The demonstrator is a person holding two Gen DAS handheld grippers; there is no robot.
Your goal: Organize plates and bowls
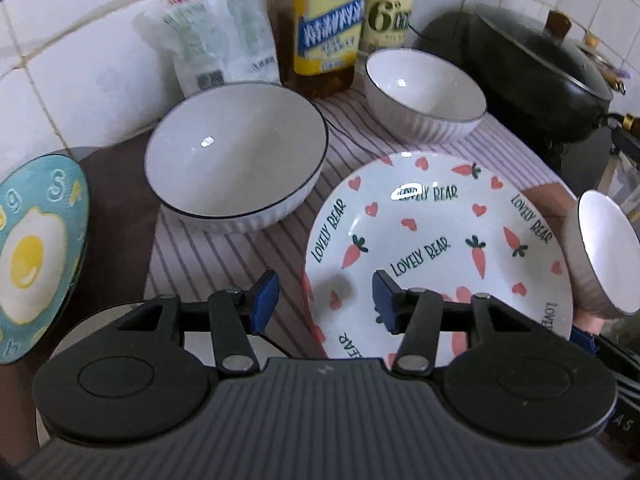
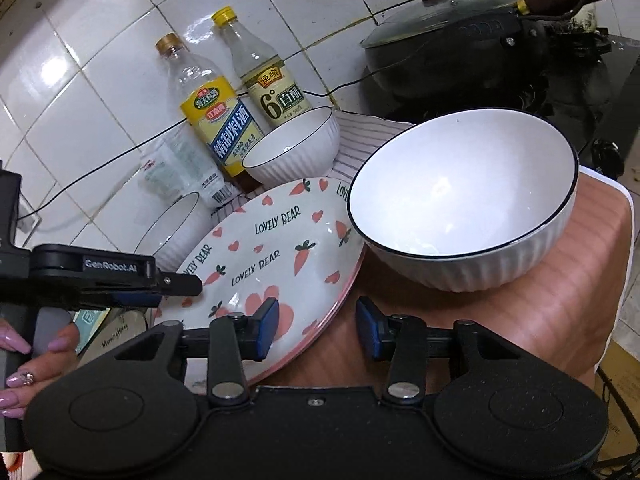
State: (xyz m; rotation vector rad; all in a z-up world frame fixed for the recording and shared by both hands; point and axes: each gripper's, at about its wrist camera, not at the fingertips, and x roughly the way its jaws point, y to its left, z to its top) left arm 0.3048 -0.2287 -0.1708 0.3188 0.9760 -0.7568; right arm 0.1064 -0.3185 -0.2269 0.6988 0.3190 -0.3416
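A white plate with carrots and hearts (image 1: 436,248) (image 2: 272,252) lies on a striped cloth (image 1: 208,256). A large white ribbed bowl (image 1: 236,156) sits to its left, seen edge-on in the right wrist view (image 2: 176,224). A smaller white bowl (image 1: 424,96) (image 2: 296,148) stands behind the plate. Another white bowl (image 2: 468,204) (image 1: 604,252) stands right of the plate on the wooden top. A teal egg plate (image 1: 36,256) is at far left. My left gripper (image 1: 325,300) (image 2: 176,284) is open over the carrot plate's near-left rim. My right gripper (image 2: 317,328) is open and empty, astride that plate's near-right rim.
Two sauce bottles (image 2: 216,120) (image 2: 264,80) and a plastic bag (image 1: 212,32) stand against the tiled wall. A black lidded wok (image 2: 452,48) (image 1: 536,68) sits on the stove at the right. A black cable (image 2: 120,148) runs along the wall. The wooden top's edge (image 2: 616,280) drops off at right.
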